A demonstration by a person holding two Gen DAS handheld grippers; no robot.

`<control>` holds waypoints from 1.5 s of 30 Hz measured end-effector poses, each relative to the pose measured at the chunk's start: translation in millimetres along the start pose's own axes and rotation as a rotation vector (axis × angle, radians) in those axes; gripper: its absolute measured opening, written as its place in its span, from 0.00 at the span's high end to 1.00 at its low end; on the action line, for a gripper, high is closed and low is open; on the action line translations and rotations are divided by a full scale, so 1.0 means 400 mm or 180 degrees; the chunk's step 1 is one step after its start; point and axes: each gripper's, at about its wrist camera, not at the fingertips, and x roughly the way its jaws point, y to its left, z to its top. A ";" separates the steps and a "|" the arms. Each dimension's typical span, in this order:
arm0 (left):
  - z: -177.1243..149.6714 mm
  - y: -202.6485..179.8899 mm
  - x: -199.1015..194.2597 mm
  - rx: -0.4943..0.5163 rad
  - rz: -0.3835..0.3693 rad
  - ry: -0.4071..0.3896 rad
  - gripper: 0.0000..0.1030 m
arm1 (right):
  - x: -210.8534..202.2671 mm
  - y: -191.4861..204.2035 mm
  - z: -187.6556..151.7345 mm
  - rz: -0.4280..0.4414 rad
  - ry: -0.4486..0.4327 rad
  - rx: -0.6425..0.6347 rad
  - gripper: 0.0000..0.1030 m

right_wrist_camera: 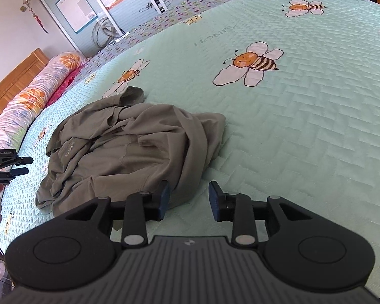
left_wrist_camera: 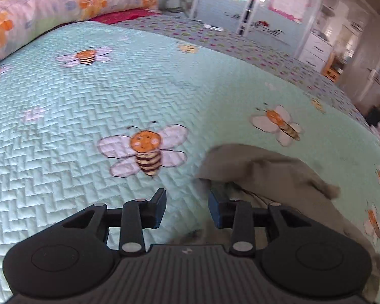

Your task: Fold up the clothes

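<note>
A crumpled olive shirt (right_wrist_camera: 129,149), soft and deeply creased, lies heaped on the quilted mint bedspread (right_wrist_camera: 304,131) with its zigzag stitching and printed bees. The right gripper (right_wrist_camera: 189,198) hovers at the shirt's 5 o'clock edge, jaws wide and empty. The left gripper (left_wrist_camera: 186,209), at the shirt's 9 o'clock, is likewise spread, holding nothing.

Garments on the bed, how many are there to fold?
1: an olive-grey garment lies crumpled on the bee-print quilt, between the open left gripper and open right gripper. Its folds could hide another piece.
</note>
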 end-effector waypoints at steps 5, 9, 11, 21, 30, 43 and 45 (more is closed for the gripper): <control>-0.060 -0.121 0.006 0.0616 -0.0112 -0.0015 0.61 | 0.003 0.012 -0.008 0.0013 0.0047 -0.0017 0.64; -0.107 -0.218 0.011 0.1108 -0.0201 -0.0027 0.60 | -0.005 0.018 -0.011 0.0016 0.0031 -0.0064 0.62; -0.131 -0.266 0.014 0.1354 -0.0246 -0.0033 0.60 | -0.007 0.017 -0.012 0.0020 0.0024 -0.0059 0.60; -0.059 -0.185 0.017 0.0705 0.0030 -0.0167 0.95 | -0.004 0.012 -0.015 0.0019 0.0048 -0.0059 0.58; 0.028 0.041 -0.009 0.0065 0.0866 -0.0181 0.94 | 0.000 0.057 0.012 -0.0034 0.0091 -0.0316 0.58; -0.099 0.117 -0.118 -0.0254 0.0692 0.0621 0.34 | 0.003 0.320 0.070 0.0087 0.0342 -0.0981 0.32; -0.110 0.079 -0.133 -0.0158 0.0548 0.0732 0.34 | 0.015 0.359 0.070 0.0056 0.0436 -0.1039 0.31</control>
